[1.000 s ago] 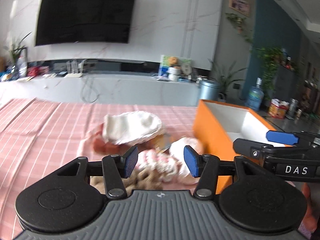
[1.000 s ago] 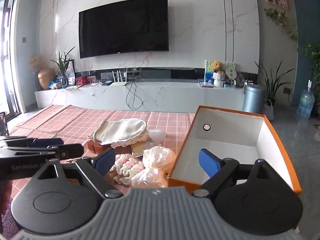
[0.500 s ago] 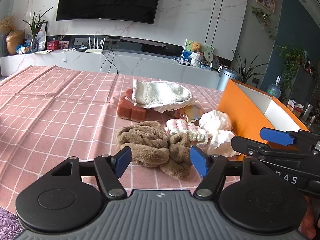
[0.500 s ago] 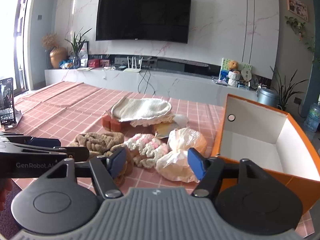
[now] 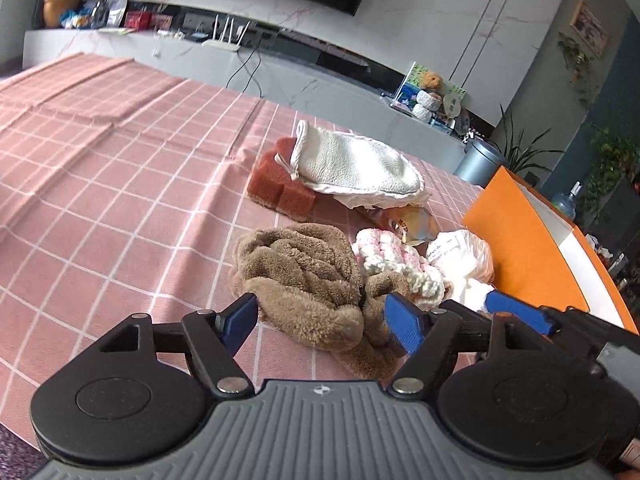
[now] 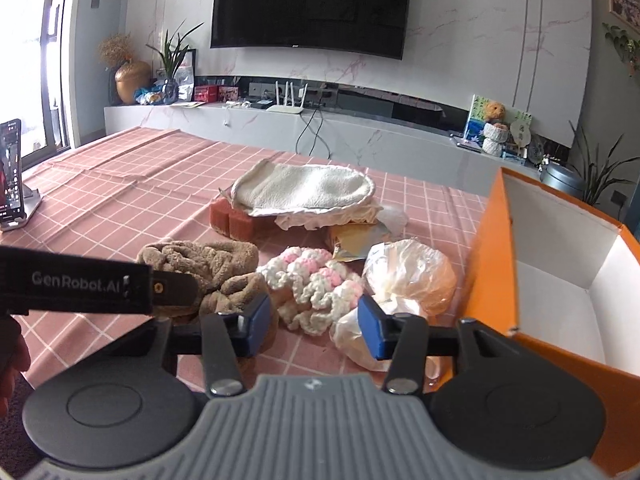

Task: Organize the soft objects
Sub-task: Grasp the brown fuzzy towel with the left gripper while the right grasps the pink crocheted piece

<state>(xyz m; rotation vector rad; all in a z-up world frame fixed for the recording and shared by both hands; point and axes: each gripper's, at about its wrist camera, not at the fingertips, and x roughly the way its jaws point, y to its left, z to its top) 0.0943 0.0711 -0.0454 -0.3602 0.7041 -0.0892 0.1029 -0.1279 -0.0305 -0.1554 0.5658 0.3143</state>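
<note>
Soft things sit in a pile on the pink checked table (image 5: 120,184), beside an empty orange box (image 6: 560,280).

Left claw (image 5: 320,320) has just been opening and is spread wide around the brown fluffy towel (image 5: 304,276), not squeezing it yet, likely so it can scoop it up. Right claw (image 6: 314,332) has just been closing, but its pads press on nothing; the pink and white knitted thing (image 6: 312,284) lies just ahead. The box stands open close by, likely so each soft thing can drop in easily.
</note>
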